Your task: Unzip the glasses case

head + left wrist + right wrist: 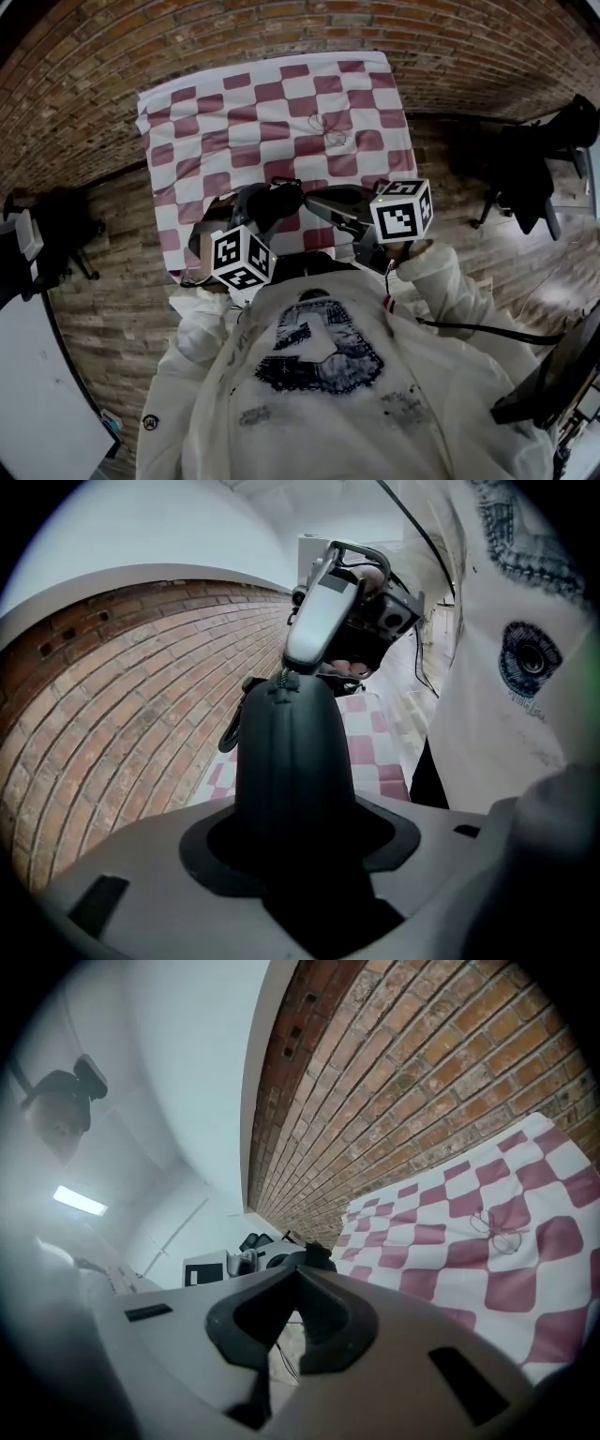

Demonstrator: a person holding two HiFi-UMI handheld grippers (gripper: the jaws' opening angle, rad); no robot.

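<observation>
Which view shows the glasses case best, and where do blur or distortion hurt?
Left gripper view: glasses case sharp but dark, little surface detail. Head view: heavy fisheye bending, case small and shadowed. Right gripper view: left side hazy, checked cloth crisp.

Wearer: white long-sleeved sweatshirt [422, 403], loose fit, faint grey smudges low on front. Large faded blue-black graphic [319, 345] on chest. Small round dark emblem [150, 423] near garment edge. Round eye-like print [530, 658] also on fabric. Thin black cable [487, 330] beside right sleeve [450, 281]; short red cord [389, 302] at that cuff. Left gripper [295, 827], right gripper [300, 1274]: light grey moulded shells, black jaw pads. Each carries white cube [243, 258] with black square markers.
</observation>
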